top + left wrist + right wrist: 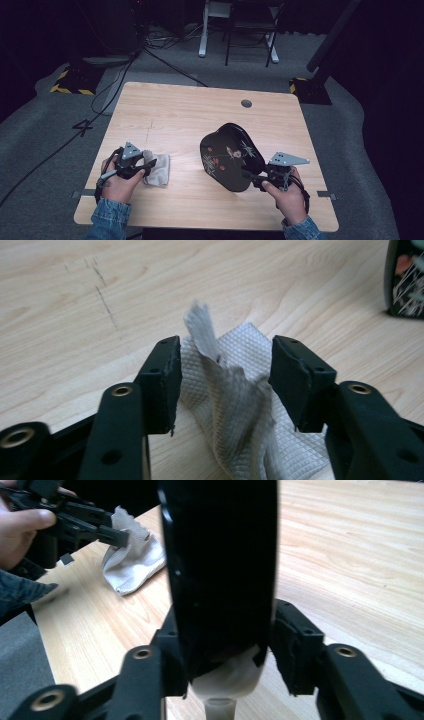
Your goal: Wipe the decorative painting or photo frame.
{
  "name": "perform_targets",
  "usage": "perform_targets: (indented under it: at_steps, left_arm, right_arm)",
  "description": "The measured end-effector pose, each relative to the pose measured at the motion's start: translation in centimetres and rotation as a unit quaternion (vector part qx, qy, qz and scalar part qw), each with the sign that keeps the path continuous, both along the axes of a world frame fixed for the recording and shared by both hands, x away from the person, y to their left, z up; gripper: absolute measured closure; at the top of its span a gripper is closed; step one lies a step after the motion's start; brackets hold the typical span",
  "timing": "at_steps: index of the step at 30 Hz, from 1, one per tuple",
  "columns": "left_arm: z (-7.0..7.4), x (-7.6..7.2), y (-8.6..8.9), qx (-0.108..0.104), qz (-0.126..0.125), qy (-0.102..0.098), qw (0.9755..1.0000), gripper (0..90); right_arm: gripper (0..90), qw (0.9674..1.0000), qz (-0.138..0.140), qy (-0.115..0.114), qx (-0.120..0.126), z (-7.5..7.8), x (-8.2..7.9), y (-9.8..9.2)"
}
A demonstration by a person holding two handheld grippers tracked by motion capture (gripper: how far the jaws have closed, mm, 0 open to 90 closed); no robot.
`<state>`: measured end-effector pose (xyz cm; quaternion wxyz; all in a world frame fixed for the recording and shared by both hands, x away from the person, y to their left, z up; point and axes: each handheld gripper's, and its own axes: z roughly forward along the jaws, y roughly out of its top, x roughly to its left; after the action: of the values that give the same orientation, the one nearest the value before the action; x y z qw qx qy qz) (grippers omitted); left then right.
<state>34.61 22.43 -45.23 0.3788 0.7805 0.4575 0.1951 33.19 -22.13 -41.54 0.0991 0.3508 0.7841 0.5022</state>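
Black tray: a glossy lacquered tray (231,156) with a painted flower pattern stands tilted on its edge on the wooden table (200,107), right of the middle, its decorated face turned up and toward my left.
Right gripper: my right gripper (254,178) sits at the tray's near right edge. In the right gripper view the dark tray (220,565) rises edge-on straight up between my two jaws.
Right fingers: apart. The left pad looks close against the tray; a narrow gap shows between the right pad (292,645) and the tray's edge, so I am not clamping it.
Grey cloth: a crumpled, quilted grey cloth (159,170) lies on the table near the left front edge, well apart from the tray.
Left gripper: my left gripper (149,165) is low over the cloth's near left side.
Left fingers: apart, one on each side of a raised fold of the cloth (220,390). The fold stands in the gap and neither pad (162,385) presses it.
Hands: my left hand (119,184) and right hand (287,197) each hold a gripper body near the front edge of the table.
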Motion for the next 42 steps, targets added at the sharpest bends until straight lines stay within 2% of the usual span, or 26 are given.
perform_targets:
  at_steps: [3,6,8,9,13,17,18,19,20,21,22,24,29,31,33,36,38,42]
  left_arm:
    - [1.1,-0.5,0.0,-0.002,0.007,-0.014,0.9999,43.4]
    - [2.3,-0.9,-0.6,-0.008,0.003,-0.032,0.9995,42.8]
    - [3.3,-1.3,-1.6,-0.013,-0.011,-0.044,0.9989,42.3]
    - [3.3,-1.3,-1.6,-0.013,-0.011,-0.044,0.9989,41.8]
    - [4.6,-1.4,-4.5,-0.027,-0.058,-0.053,0.9966,39.7]
    - [4.7,-0.6,-6.6,-0.035,-0.094,-0.054,0.9936,37.1]
    - [4.7,-0.6,-6.6,-0.035,-0.094,-0.054,0.9936,36.7]
    - [4.6,-0.3,-7.1,-0.041,-0.100,-0.052,0.9927,36.0]
    - [4.5,0.2,-8.1,-0.049,-0.111,-0.043,0.9917,34.0]
    - [4.5,0.2,-8.1,-0.049,-0.111,-0.043,0.9917,32.8]
    - [4.6,0.6,-9.1,-0.049,-0.122,-0.043,0.9904,32.6]
    - [4.7,0.8,-9.6,-0.044,-0.126,-0.044,0.9900,32.6]
    - [4.9,2.1,-11.7,-0.039,-0.140,-0.047,0.9883,31.7]
    - [4.8,2.4,-12.0,-0.037,-0.141,-0.047,0.9882,30.8]
    - [4.5,3.0,-12.4,-0.044,-0.140,-0.040,0.9884,30.6]
    - [4.5,3.7,-12.7,-0.045,-0.152,-0.039,0.9867,29.8]
    - [4.7,4.1,-12.8,-0.044,-0.159,-0.042,0.9854,28.6]
    - [5.1,4.6,-13.0,-0.044,-0.159,-0.050,0.9850,27.7]
  right_arm:
    - [49.6,1.0000,-0.003,-0.007,0.000,0.2,-0.2,-0.1]
    - [46.6,0.9998,-0.009,-0.017,-0.003,0.5,-0.4,-0.3]
    - [45.2,0.9997,-0.013,-0.021,-0.002,0.7,-0.7,-0.5]
    - [45.2,0.9997,-0.013,-0.021,-0.002,0.7,-0.7,-0.5]
    - [42.6,0.9991,-0.025,-0.034,-0.003,1.3,-1.9,-1.0]
    - [42.3,0.9984,-0.039,-0.039,-0.009,1.5,-2.9,-1.2]
    - [42.3,0.9984,-0.039,-0.039,-0.009,1.5,-2.9,-1.2]
    - [47.5,0.9985,-0.040,-0.035,-0.010,1.6,-3.3,-1.3]
    - [47.8,0.9987,-0.039,-0.033,-0.010,1.6,-3.5,-1.3]
    - [47.8,0.9987,-0.039,-0.033,-0.010,1.6,-3.5,-1.3]
    - [48.0,0.9984,-0.048,-0.028,-0.014,1.7,-3.9,-1.2]
    - [47.9,0.9981,-0.052,-0.031,-0.016,1.7,-4.0,-1.2]
    - [48.0,0.9960,-0.076,-0.028,-0.039,1.3,-4.6,-1.0]
    - [48.1,0.9955,-0.078,-0.026,-0.047,1.0,-4.7,-0.8]
    - [48.2,0.9953,-0.079,-0.025,-0.051,0.7,-4.7,-0.5]
    - [49.6,0.9947,-0.082,-0.028,-0.054,0.6,-4.6,-0.2]
    - [50.7,0.9943,-0.085,-0.029,-0.056,0.5,-4.6,0.0]
    - [50.6,0.9934,-0.092,-0.035,-0.060,0.4,-4.5,0.2]
